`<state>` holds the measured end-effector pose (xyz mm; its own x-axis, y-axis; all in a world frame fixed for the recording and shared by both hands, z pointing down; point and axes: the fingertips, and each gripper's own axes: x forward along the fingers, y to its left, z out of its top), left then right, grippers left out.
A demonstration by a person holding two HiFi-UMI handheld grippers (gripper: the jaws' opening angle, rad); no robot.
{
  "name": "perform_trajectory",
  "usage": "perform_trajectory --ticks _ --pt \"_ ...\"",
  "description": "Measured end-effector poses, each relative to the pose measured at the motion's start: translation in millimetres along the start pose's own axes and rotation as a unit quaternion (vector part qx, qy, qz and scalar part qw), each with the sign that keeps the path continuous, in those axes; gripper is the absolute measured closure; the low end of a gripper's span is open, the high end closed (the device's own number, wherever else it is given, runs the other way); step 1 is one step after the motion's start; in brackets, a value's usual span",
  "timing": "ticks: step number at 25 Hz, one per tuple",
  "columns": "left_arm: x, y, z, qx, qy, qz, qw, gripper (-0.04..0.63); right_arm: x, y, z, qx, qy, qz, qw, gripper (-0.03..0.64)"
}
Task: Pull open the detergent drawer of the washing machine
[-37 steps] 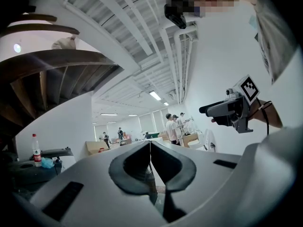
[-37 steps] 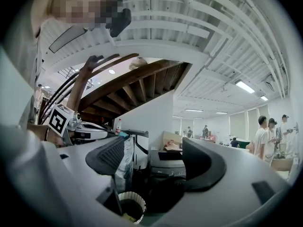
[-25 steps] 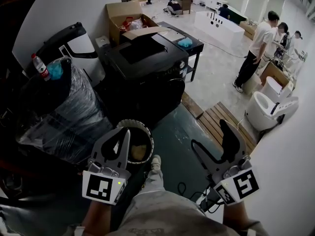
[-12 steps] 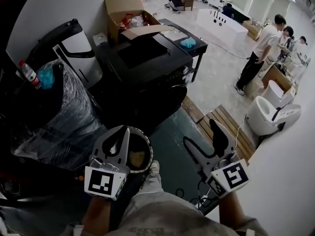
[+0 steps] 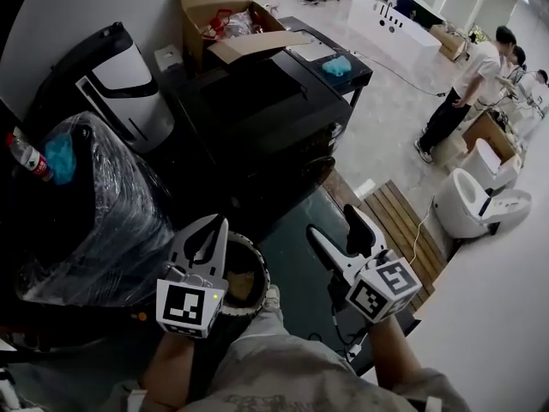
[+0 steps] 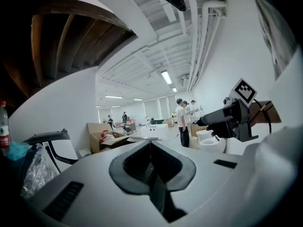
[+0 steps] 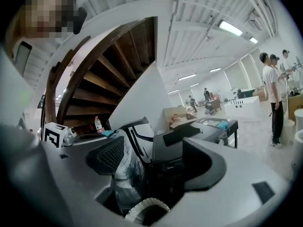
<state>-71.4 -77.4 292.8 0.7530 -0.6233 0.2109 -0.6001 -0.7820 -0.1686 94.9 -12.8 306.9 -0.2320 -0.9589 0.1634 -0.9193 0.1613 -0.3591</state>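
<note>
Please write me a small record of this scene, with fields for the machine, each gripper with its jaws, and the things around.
washing machine: black, ahead of both grippers, touched by neither
detergent drawer: cannot be made out
left gripper: jaws together, nothing between them
right gripper: jaws apart, nothing between them
round bin: on the floor by the left gripper
plastic-wrapped bundle: left of the machine
cardboard box: open, behind the machine
people: standing far right
</note>
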Motion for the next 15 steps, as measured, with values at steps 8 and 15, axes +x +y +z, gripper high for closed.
perform_trajectory --ticks 8,15 --pt "61 52 -40 -0.032 0.022 0.01 0.9992 0.577 98 -41 -43 0.115 0.038 -0.006 0.993 0.249" --pt "93 79 -73 -0.027 0.031 0.03 0.9987 0.577 155 -62 -76 0.195 0.058 -0.005 0.979 0.249"
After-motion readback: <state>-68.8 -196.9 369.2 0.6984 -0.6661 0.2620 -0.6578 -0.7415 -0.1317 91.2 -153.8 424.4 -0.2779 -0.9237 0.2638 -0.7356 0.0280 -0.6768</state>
